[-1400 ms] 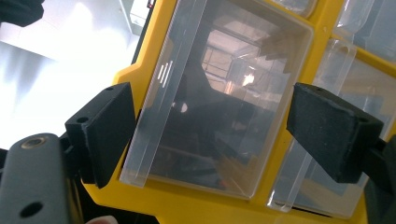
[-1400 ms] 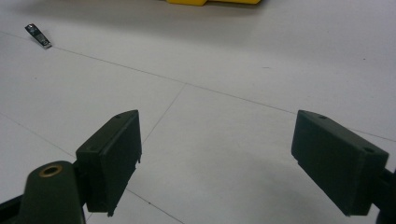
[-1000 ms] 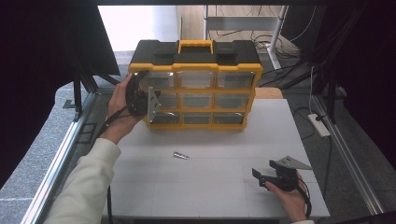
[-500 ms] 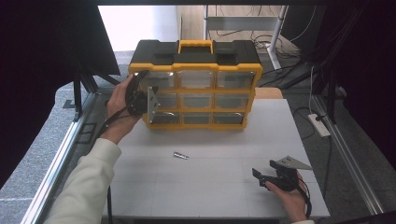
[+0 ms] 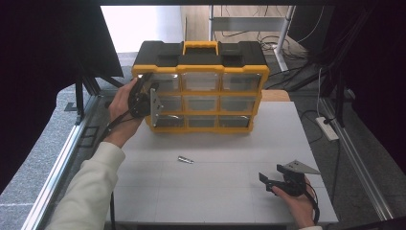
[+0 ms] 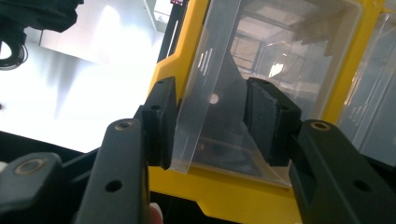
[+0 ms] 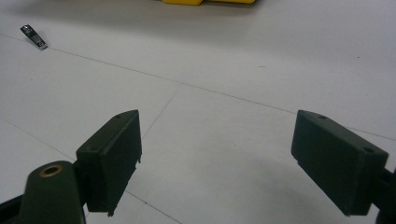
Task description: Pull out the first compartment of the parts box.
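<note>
The white table (image 5: 215, 191) takes up most of the room in front of the person, and most of its top lies bare. Its left and right edges run along metal rails, and its near edge sits just above the bottom of the high view.

At the far edge of the table stands a yellow and black parts box (image 5: 201, 86), upright, with its carry handle on top and three rows of clear drawers facing the person. Open tabletop stretches from its foot to the near edge.

The left gripper (image 5: 143, 98) is up against the left end of the box, held level at the upper drawers. In the left gripper view its jaws have just been closing and now stand on either side of the clear drawer (image 6: 219, 107) in the top left corner. The left pad touches the drawer's projecting edge; the right pad sits at the other side, and I cannot tell whether it presses yet. The yellow frame runs just below and beside the drawer.

The right gripper (image 5: 280, 179) rests low near the table's front right corner, well apart from the box. Its jaws are spread wide with only bare table between them.

A small metal piece (image 5: 185, 159) lies alone in mid-table, between the box and the right gripper, touching nothing.
</note>
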`<control>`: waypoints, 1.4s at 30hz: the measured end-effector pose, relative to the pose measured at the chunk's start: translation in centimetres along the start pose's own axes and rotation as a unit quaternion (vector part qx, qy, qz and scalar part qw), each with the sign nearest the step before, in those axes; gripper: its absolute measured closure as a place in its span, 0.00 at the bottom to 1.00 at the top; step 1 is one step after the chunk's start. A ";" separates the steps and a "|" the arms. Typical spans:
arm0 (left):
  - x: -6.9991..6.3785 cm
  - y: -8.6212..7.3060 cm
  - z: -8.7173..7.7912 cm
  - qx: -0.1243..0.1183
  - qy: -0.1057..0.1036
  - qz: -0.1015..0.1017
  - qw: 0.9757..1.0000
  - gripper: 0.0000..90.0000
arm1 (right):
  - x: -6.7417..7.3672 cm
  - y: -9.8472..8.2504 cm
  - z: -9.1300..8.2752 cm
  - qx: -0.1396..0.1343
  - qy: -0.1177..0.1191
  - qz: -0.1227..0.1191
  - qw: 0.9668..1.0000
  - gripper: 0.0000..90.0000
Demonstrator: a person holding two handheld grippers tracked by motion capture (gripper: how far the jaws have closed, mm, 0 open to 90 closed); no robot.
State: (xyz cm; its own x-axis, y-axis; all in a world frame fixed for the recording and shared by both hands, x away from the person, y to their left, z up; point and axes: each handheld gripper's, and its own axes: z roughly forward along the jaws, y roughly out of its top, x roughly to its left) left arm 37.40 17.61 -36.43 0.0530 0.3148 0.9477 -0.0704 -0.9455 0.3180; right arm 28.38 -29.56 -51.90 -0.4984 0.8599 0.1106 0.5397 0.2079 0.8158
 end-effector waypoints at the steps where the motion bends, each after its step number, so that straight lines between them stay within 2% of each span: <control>1: 0.0 0.0 0.0 0.000 0.000 0.000 1.000 0.62 | 0.0 0.0 0.0 0.000 0.000 0.000 1.000 0.18; 8: 0.0 0.1 0.0 0.001 0.009 0.005 1.000 0.69 | 0.0 0.0 0.0 0.000 -0.001 0.000 1.000 0.18; 22: 0.3 0.1 -0.2 0.002 0.021 -0.001 1.000 0.79 | -0.1 0.0 0.0 0.000 -0.003 0.002 1.000 0.18; 27: 0.3 0.1 -0.2 0.003 0.023 0.002 1.000 0.79 | -0.1 0.0 0.0 0.000 -0.004 0.002 1.000 0.18; 29: 0.1 0.2 -0.1 -0.002 0.024 -0.005 1.000 0.79 | -0.1 0.0 0.0 0.001 -0.005 0.002 1.000 0.18; 36: 0.1 0.2 -0.2 0.001 0.026 0.004 1.000 0.79 | -0.2 -0.1 0.0 0.001 -0.005 0.002 1.000 0.18; 42: 0.1 0.1 -0.3 0.000 0.027 0.003 1.000 0.79 | -0.2 0.0 0.0 0.000 -0.006 0.004 1.000 0.18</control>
State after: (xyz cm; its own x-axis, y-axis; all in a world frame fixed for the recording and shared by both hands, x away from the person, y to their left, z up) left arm 37.05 17.55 -36.27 -0.0017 0.3137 0.9495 -0.0700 -0.9472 0.3128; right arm 28.43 -29.73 -51.95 -0.4863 0.8668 0.1105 0.5439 0.2013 0.8147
